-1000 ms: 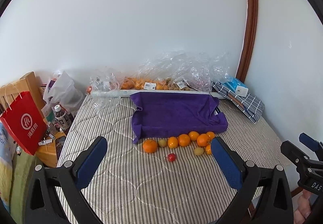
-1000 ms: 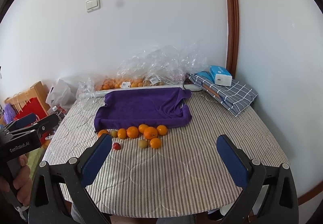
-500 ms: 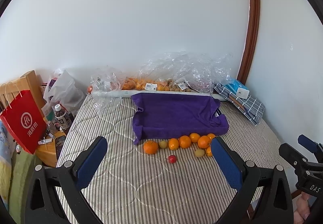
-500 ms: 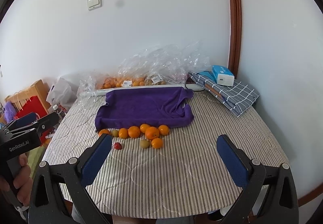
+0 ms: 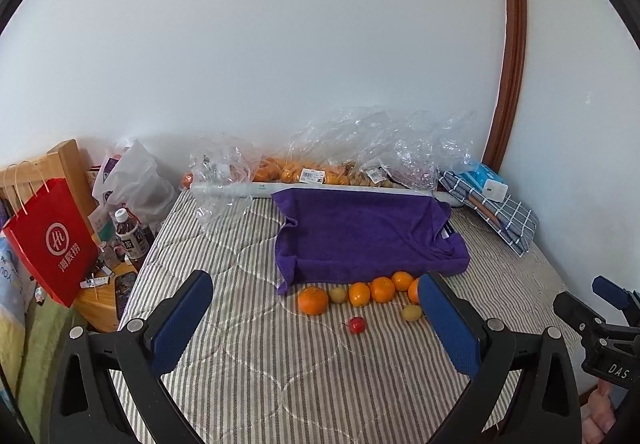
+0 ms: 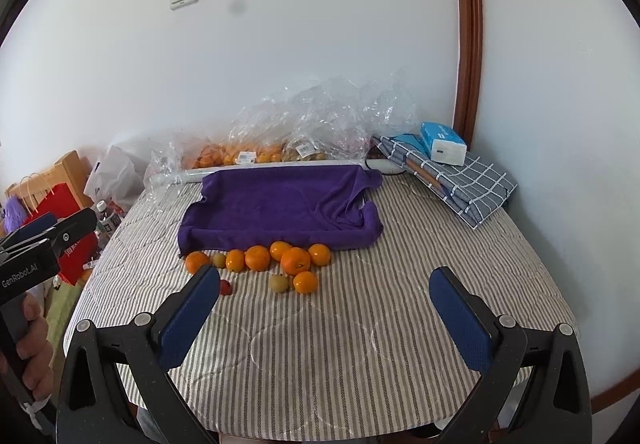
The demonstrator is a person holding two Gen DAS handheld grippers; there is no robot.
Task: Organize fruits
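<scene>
Several oranges [image 5: 312, 300] [image 6: 295, 261] lie in a row on the striped table, along the near edge of a purple towel [image 5: 364, 236] [image 6: 280, 208]. Two small yellow-green fruits [image 5: 412, 312] [image 6: 279, 283] and one small red fruit [image 5: 357, 325] [image 6: 225, 287] lie among them. My left gripper [image 5: 316, 318] is open and empty, above the table short of the fruit. My right gripper [image 6: 324, 308] is open and empty, also short of the fruit. Each gripper shows at the edge of the other's view.
Clear plastic bags with more fruit [image 5: 304, 174] [image 6: 240, 156] lie against the back wall. A checked cloth with a blue tissue box [image 5: 486, 184] [image 6: 442, 142] sits at the back right. A red paper bag [image 5: 52, 240] and bottles [image 5: 128, 234] stand left of the table [image 5: 280, 384].
Both views have shifted a little: the fruit and towel sit slightly lower and nearer in frame. Both grippers stay open and empty.
</scene>
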